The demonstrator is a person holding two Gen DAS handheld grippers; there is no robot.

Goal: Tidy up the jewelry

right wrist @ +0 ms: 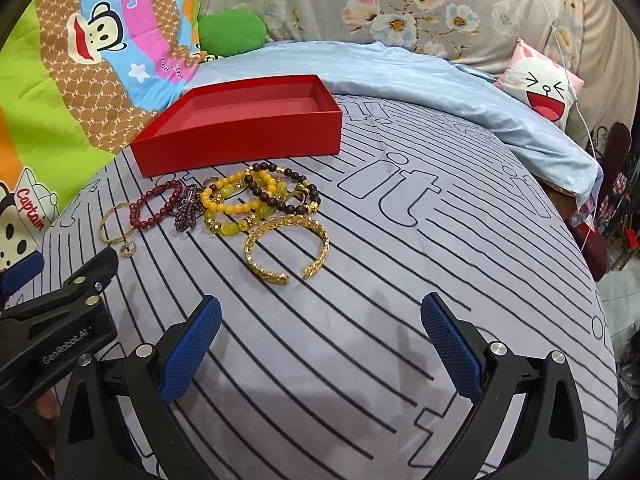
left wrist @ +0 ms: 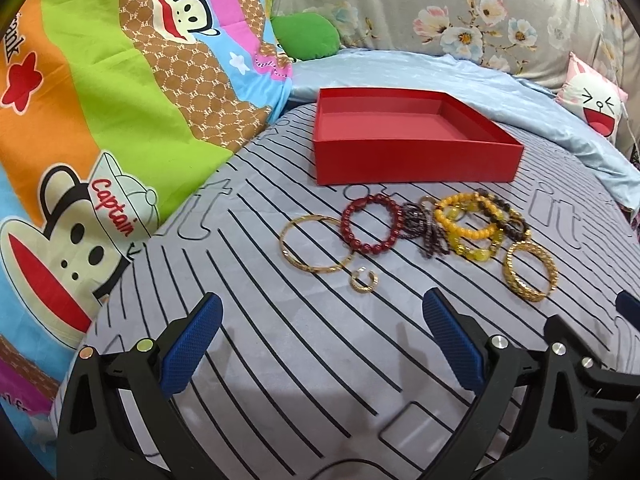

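Note:
An empty red box [left wrist: 416, 160] [right wrist: 240, 148] sits on the striped grey bedspread. In front of it lie a thin gold bangle [left wrist: 316, 246] [right wrist: 116, 222], a dark red bead bracelet [left wrist: 372, 226] [right wrist: 156, 204], a purple bead piece [left wrist: 424, 230] [right wrist: 188, 210], yellow bead bracelets [left wrist: 468, 228] [right wrist: 236, 204], a dark brown bead bracelet [left wrist: 504, 216] [right wrist: 280, 190], a wide gold cuff [left wrist: 530, 276] [right wrist: 286, 250] and a small gold ring [left wrist: 363, 280] [right wrist: 128, 249]. My left gripper [left wrist: 324, 320] is open and empty, short of the ring. My right gripper [right wrist: 320, 320] is open and empty, short of the cuff.
A cartoon monkey quilt [left wrist: 100, 120] rises on the left. A floral pillow [left wrist: 440, 8], a green cushion [left wrist: 308, 36] and a laughing-face cushion [left wrist: 596, 104] lie behind. A light blue sheet [right wrist: 440, 76] is folded past the box. The bed edge [right wrist: 600, 280] drops off at right.

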